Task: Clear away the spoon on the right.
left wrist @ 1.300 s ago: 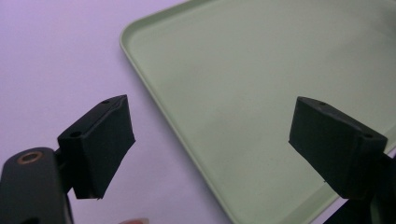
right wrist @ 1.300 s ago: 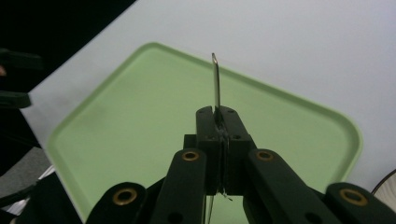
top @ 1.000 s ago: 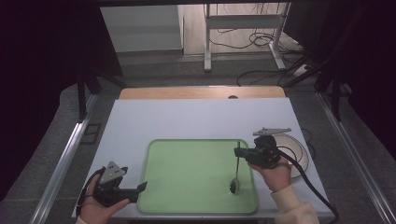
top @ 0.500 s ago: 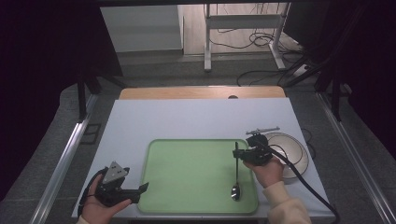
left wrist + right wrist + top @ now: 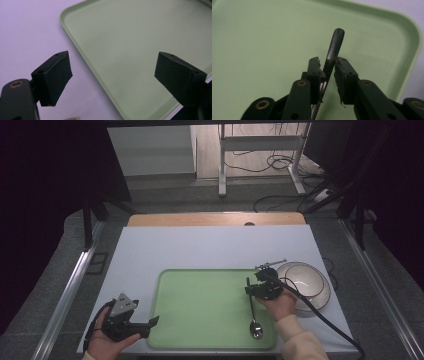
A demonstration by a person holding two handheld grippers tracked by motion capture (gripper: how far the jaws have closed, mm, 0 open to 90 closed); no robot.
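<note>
A metal spoon (image 5: 255,327) lies on the green tray (image 5: 205,305) near its right edge, bowl end toward the front. My right gripper (image 5: 248,287) is low over the handle's far end. In the right gripper view the spoon handle (image 5: 335,42) stands between the jaws of my right gripper (image 5: 328,67). Those jaws have just been opening: a thin gap shows at the right pad, and the handle leans by the left one. My left gripper (image 5: 150,324) rests open at the tray's front left corner. Nothing lies between the pads of that left gripper (image 5: 112,72), which frame the tray (image 5: 137,37).
A white bowl (image 5: 302,280) stands on the table just right of the tray, with a small metal piece (image 5: 270,265) by its far rim. The pale table top (image 5: 210,247) stretches behind the tray. A cable trails from the right gripper over the table's front right.
The right gripper has sunk toward the tray with the spoon, which hung from it before and now lies flat. Its jaws have parted slightly. The left hand has stayed put.
</note>
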